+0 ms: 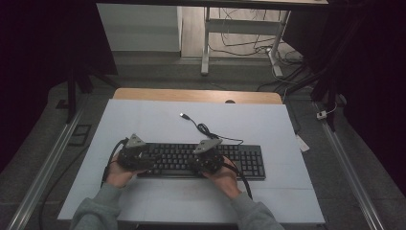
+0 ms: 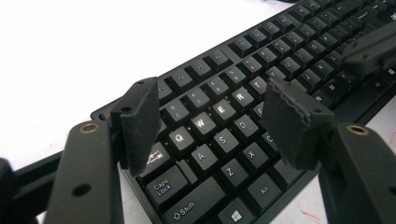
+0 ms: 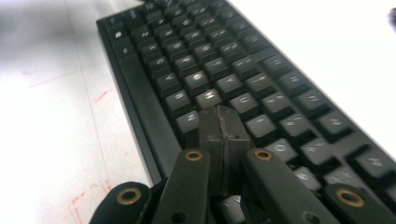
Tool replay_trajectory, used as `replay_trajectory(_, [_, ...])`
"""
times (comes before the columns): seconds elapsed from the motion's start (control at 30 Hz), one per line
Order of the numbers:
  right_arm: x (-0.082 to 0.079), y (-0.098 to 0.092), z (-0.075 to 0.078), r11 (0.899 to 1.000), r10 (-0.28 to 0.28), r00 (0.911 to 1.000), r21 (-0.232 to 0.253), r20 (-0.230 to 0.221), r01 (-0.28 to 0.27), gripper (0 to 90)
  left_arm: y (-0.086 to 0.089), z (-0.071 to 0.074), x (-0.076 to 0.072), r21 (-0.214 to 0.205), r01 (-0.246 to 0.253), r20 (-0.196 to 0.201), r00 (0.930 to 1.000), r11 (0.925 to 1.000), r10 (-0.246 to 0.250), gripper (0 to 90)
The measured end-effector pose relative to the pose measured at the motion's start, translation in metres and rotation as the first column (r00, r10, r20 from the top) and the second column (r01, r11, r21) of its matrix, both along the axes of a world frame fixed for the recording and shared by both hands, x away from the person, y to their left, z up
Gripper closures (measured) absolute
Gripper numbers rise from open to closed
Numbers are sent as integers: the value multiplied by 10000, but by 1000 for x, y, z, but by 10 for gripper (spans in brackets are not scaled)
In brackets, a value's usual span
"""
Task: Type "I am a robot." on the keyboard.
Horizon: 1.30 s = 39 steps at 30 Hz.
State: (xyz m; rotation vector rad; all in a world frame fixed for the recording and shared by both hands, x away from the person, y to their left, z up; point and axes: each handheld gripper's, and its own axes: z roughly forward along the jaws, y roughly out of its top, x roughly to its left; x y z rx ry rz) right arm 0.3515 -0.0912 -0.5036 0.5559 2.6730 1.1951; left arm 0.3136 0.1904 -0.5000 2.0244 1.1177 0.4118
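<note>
High view: a black keyboard (image 1: 201,160) lies across the middle of a white bench (image 1: 143,120). Over the keyboard's left end hovers the left tool (image 1: 143,160), jaws apart with nothing between them. Over its middle keys sits the right tool (image 1: 203,163), jaws pressed together, empty.

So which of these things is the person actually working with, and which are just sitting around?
In use:
- keyboard, black, lying flat on the white table
- left claw, open, poised over the Q-W-E keys
- right claw, shut, its tip down at the keys

Just lying about:
- keyboard's cable, with its loose plug plugged into nothing
- desk frame and floor wires beyond
</note>
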Motion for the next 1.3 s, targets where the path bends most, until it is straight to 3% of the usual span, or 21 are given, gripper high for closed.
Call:
replay_trajectory(0.1, [2,-9,4,9991,-212,9998,376,28,211,894,0,0,0,6,-26,9,10000,10000,26,369])
replay_trajectory(0.17, [3,-15,5,9977,-382,9993,567,47,379,834,0,0,0,22,-28,3,10000,10000,28,368])
replay_trajectory(0.37, [4,-30,7,9933,-880,9960,761,138,867,699,1,0,-1,61,-48,4,10000,10000,48,368])
replay_trajectory(0.7, [3,-54,8,9842,-1474,9888,1024,224,1444,574,2,0,-1,65,-37,7,10000,10000,37,365])
replay_trajectory(1.3, [-9,-98,9,9721,-2093,9772,1162,368,2038,508,6,1,-2,-31,-73,34,10000,10000,73,362])
